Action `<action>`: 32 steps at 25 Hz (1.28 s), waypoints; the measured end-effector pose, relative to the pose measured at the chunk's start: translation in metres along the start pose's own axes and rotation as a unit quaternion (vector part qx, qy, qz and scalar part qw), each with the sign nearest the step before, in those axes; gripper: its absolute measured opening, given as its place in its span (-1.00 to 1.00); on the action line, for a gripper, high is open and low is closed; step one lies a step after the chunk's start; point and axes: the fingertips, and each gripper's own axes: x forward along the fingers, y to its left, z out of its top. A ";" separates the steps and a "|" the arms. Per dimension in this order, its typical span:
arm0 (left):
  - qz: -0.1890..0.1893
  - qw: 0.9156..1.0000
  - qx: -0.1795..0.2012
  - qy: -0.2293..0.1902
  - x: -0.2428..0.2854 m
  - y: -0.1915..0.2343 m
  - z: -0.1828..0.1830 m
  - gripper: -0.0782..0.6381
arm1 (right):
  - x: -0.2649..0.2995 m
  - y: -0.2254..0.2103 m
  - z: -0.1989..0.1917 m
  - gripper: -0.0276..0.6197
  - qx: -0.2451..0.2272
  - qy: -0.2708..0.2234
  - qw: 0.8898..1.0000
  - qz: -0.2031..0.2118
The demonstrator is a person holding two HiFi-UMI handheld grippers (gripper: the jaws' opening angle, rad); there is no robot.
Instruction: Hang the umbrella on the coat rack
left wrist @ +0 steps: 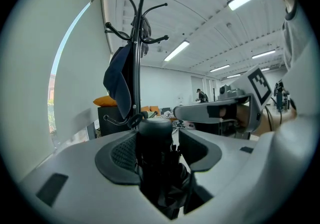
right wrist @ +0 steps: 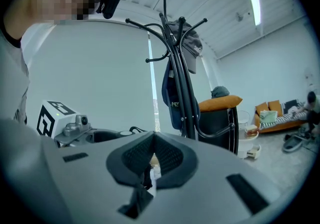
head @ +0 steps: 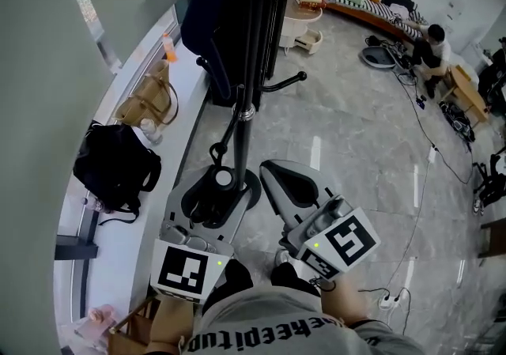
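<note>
Left tongs (left wrist: 158, 140) grip umbrella (left wrist: 157, 178); coat rack (head: 251, 45) on marble floor (head: 356, 156)

Grey marble floor (head: 356, 148), coat rack (head: 254, 45) standing on it, white ledge (head: 183, 83) bearing backpack (head: 115, 168), handbag (head: 146, 100)

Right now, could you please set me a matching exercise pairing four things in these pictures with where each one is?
Things:
1. umbrella
2. black bag
3. tan handbag
4. cap

Places:
A. hanging on the coat rack
B. on the ledge, nearer the person
C. clamped in the left gripper
D. on the ledge, by the orange bottle

Pairs: 1-C, 2-B, 3-D, 4-A.
</note>
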 end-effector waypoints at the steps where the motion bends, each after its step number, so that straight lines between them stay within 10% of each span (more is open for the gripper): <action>1: -0.004 1.000 0.002 0.003 0.001 0.000 -0.002 -0.07 | 0.000 -0.001 -0.001 -0.88 0.001 0.000 1.000 -0.005; 32: -0.064 0.997 0.003 0.052 0.024 -0.001 -0.060 -0.07 | 0.002 -0.006 -0.024 -0.88 0.002 0.034 0.998 -0.059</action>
